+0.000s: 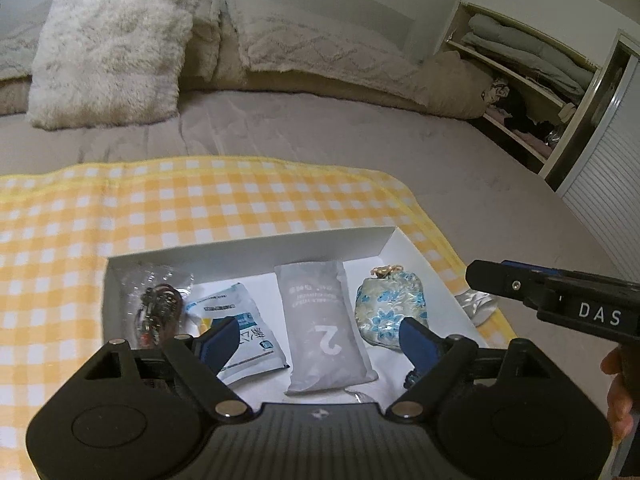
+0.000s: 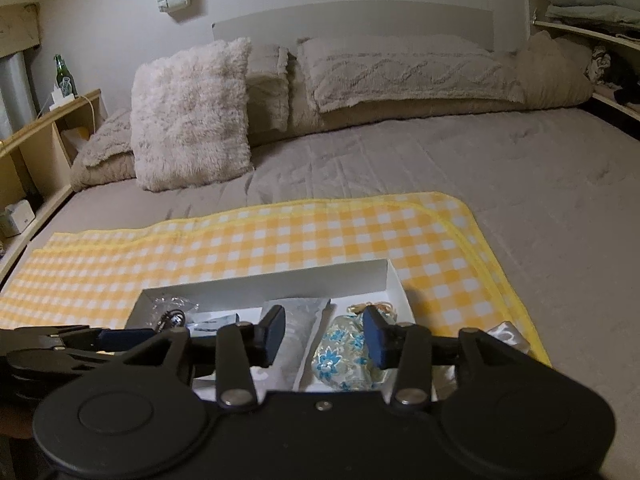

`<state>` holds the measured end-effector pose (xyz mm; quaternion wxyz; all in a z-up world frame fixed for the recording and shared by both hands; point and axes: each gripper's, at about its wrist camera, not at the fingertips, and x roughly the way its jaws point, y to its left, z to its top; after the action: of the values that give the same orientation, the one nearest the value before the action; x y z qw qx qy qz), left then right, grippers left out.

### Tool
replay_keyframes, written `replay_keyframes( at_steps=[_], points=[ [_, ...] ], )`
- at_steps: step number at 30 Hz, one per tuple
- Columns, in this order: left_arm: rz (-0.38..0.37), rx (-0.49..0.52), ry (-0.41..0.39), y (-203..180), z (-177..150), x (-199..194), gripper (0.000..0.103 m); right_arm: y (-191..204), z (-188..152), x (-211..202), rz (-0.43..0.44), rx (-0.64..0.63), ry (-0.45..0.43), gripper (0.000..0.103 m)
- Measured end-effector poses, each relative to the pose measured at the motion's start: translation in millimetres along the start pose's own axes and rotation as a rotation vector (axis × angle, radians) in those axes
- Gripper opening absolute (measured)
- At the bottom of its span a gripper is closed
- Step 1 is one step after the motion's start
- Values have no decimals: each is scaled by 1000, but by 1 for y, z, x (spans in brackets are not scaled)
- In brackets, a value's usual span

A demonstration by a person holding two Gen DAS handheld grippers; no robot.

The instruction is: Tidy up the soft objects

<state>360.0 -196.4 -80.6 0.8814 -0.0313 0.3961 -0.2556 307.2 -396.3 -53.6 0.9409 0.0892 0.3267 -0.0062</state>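
Note:
A shallow white box point(image 1: 248, 246) point(image 2: 264, 280) sits on a yellow checked cloth point(image 1: 200, 200) spread on the bed. It holds a clear plastic bag point(image 1: 156, 300) of dark items, a white-and-blue packet point(image 1: 248, 328), a grey pouch point(image 1: 320, 320) marked "2" and a blue floral pouch point(image 1: 384, 308) point(image 2: 340, 356). My left gripper point(image 1: 320, 336) hangs open over the grey pouch, touching nothing. My right gripper point(image 2: 325, 336) is open above the floral pouch, its pads clear of it. In the left wrist view the right gripper point(image 1: 480, 276) reaches in from the right.
A silver foil packet point(image 1: 478, 304) point(image 2: 508, 334) lies on the cloth just right of the box. Fluffy pillows point(image 2: 192, 116) line the head of the bed. Shelves point(image 1: 520, 80) of folded bedding stand at right, a bedside shelf with a green bottle point(image 2: 62, 72) at left.

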Motion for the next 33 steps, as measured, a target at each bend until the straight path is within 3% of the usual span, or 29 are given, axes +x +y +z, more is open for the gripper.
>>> replay_keyframes(
  at_steps=[16, 21, 33],
  points=[
    [74, 12, -105, 1, -4, -89, 103, 17, 5, -72, 61, 16, -111, 53],
    [102, -1, -127, 4, -9, -116, 103, 25, 3, -95, 81, 0, -132, 72],
    [177, 1, -198, 3, -26, -184, 103, 44, -18, -147, 105, -65, -184, 96]
  ],
)
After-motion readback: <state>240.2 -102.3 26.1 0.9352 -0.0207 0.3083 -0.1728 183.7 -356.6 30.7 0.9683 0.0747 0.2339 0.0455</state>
